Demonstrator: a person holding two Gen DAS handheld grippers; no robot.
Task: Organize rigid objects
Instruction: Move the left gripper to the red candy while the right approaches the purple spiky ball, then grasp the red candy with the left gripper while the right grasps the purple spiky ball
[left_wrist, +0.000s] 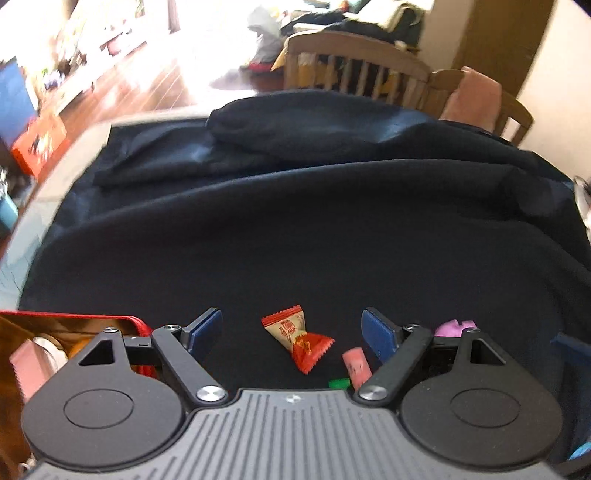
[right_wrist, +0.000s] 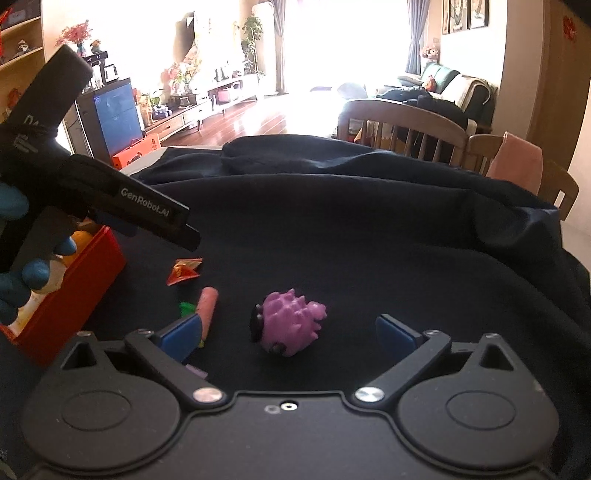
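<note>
My left gripper (left_wrist: 293, 334) is open and empty, hovering over a red and beige candy wrapper (left_wrist: 298, 341) on the dark cloth; the wrapper lies between its blue fingers. A pink stick (left_wrist: 356, 367) and a small green piece (left_wrist: 339, 384) lie just right of the wrapper. My right gripper (right_wrist: 291, 338) is open and empty, with a purple spiky toy (right_wrist: 288, 323) lying between its fingers. The same toy (left_wrist: 455, 328) shows at the right in the left wrist view. A red box (right_wrist: 77, 280) holding several items stands at the left, also seen in the left wrist view (left_wrist: 137, 325).
A dark cloth (right_wrist: 369, 240) covers the table, bunched in folds at the far side. Wooden chairs (right_wrist: 406, 129) stand behind the table. The left gripper's body (right_wrist: 122, 199) and gloved hand hang above the red box. The wrapper (right_wrist: 184, 269), pink stick (right_wrist: 207, 308) and green piece (right_wrist: 187, 307) lie left of the toy.
</note>
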